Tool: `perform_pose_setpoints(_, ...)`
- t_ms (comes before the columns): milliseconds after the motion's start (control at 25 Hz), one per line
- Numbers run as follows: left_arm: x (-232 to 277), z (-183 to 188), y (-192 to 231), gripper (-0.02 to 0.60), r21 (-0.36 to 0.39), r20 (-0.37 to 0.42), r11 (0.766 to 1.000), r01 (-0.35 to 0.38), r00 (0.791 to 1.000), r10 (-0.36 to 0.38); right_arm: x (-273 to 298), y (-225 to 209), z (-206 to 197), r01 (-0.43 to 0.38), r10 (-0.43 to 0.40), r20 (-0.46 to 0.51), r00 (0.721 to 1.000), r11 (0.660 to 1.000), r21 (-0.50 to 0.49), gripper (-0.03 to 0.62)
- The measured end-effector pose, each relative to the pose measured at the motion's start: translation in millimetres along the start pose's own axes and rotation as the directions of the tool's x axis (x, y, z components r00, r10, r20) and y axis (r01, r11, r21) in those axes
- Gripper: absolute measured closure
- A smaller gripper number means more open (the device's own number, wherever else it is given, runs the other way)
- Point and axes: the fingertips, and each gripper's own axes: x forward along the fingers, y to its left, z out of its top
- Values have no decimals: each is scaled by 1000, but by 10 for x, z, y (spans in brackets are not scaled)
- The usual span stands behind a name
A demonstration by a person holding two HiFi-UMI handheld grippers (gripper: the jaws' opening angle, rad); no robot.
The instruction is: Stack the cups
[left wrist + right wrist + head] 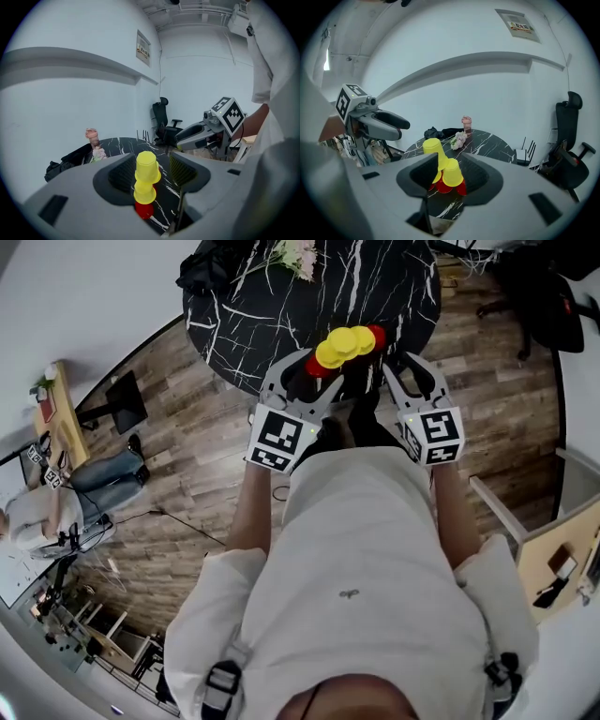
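Observation:
Upside-down cups stand piled on the black marble table [281, 306]: yellow cups [344, 345] on top of red cups [319, 367]. In the left gripper view the pile reads as a yellow cup [146, 165] over another yellow cup [144, 191] over a red cup [144, 209]. The right gripper view shows two yellow cups [452, 172] on red cups [447, 186]. My left gripper [314, 381] is open just short of the pile and holds nothing. My right gripper [405, 371] is open to the pile's right, also with nothing in it.
Flowers [295, 254] and a black bag [202, 273] lie at the table's far side, with a pink cup [466, 123] beside them. An office chair [569, 154] stands to the right. A seated person [56, 502] is at the far left on the wooden floor.

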Motion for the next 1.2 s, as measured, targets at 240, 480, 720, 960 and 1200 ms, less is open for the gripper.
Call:
perform_pose_setpoints(240, -291, -113, -178, 394, -29, 47, 999, 13, 999, -12, -220, 345, -44, 25, -25, 6, 1000, 1000, -3, 472)
perform_pose_setpoints(480, -655, -281, -489, 450, -38, 79, 998, 46, 996, -43, -514, 717, -60, 41, -42, 46, 998, 999, 22, 529)
perform_pose_setpoints(720, -979, -397, -711, 495, -57, 118, 996, 74, 991, -67, -785, 1122, -97, 47, -51, 84, 995, 998, 40, 563)
perform_pose_setpoints(960, -1198, -458, -783, 525, -82, 148, 994, 70, 987, -57, -979, 1446, -79, 43, -48, 122, 991, 998, 41, 588)
perform_pose_setpoints(1200, -1376, -411, -835, 558, -99, 190, 992, 77, 980, -58, -1149, 1641, -2, 43, -48, 149, 988, 998, 35, 589)
